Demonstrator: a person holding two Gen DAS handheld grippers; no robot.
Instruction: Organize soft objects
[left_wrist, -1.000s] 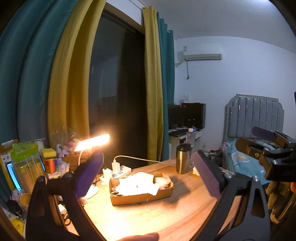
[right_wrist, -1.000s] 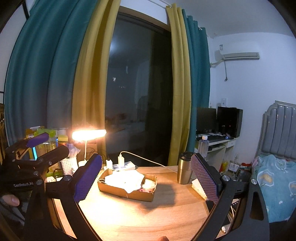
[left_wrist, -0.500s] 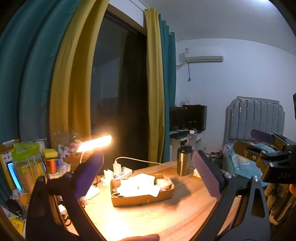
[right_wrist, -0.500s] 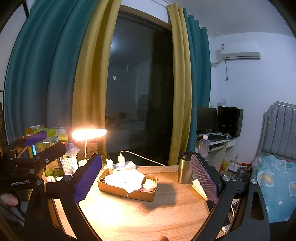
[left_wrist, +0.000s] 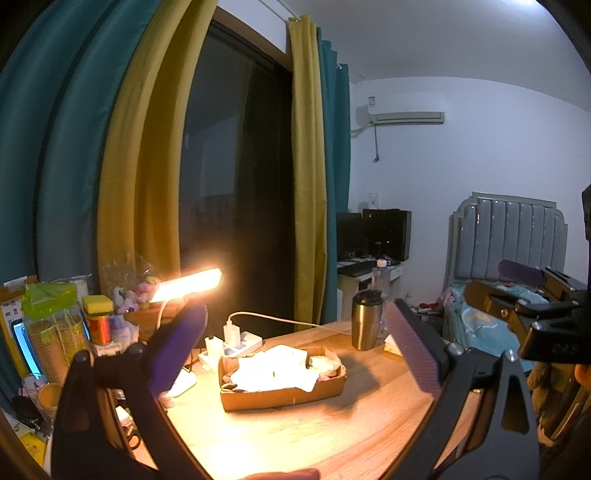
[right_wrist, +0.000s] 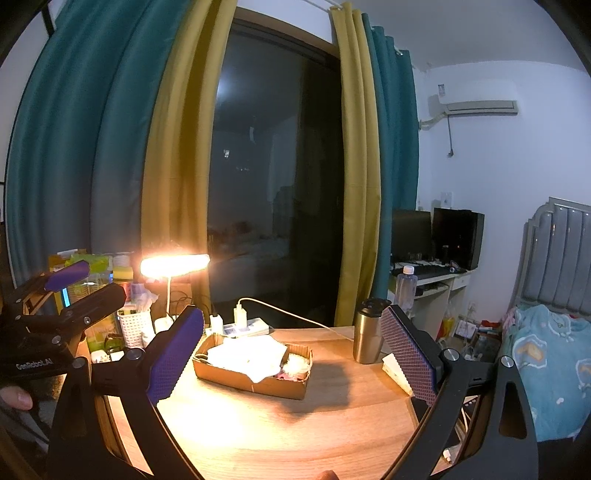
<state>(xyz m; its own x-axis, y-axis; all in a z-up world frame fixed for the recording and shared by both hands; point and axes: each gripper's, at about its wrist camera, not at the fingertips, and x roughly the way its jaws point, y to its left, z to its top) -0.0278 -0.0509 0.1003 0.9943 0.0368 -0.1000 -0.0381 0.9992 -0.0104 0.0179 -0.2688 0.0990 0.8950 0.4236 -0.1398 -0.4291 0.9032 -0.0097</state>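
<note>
Both tools, left (left_wrist: 291, 354) and right (right_wrist: 291, 354), gape wide, empty, above the counter (right_wrist: 295, 424). The cloths (right_wrist: 251, 354) lie in the box (right_wrist: 255, 380) just ahead; lower one tool straight in and pinch one top layer.

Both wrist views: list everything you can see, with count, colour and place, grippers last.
box: 1, brown, table centre
cloths: several, white, in box
tumbler: 1, steel, right of box
lamp: 1, lit, left of box
power strip: 1, white, behind box
bottle: 1, clear, on far desk
bed: 1, blue bedding, right
table: 1, wood
left gripper: jaws open, above table
right gripper: jaws open, above table
</note>
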